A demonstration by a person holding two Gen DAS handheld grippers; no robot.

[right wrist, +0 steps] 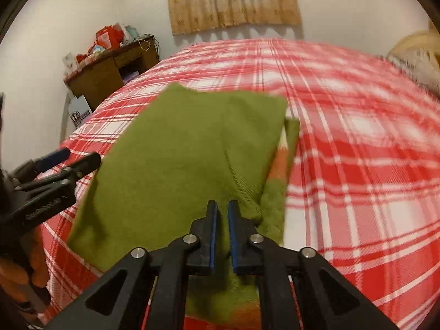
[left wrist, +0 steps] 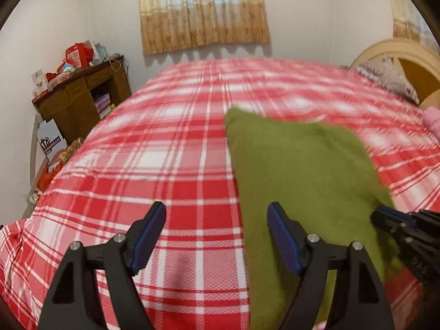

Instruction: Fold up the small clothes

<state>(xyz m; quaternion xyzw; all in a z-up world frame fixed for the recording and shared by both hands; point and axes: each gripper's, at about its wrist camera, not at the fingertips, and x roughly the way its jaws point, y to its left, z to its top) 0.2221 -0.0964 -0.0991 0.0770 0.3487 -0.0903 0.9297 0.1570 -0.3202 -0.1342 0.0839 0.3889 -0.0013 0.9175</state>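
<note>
Right wrist view: my right claw [right wrist: 222,211] pinches one green cloth [right wrist: 192,148], its near edge hidden under my fingers. My left claw [left wrist: 217,217] gapes empty over the plaid bedspread [left wrist: 165,151], which is blurred.

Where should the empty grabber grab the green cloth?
The left tool is open beside the green cloth, whose near end the right tool already pinches. Probably best: slide in from the left and pinch that long, free left edge, lying flat on the plaid bedsheet.
</note>
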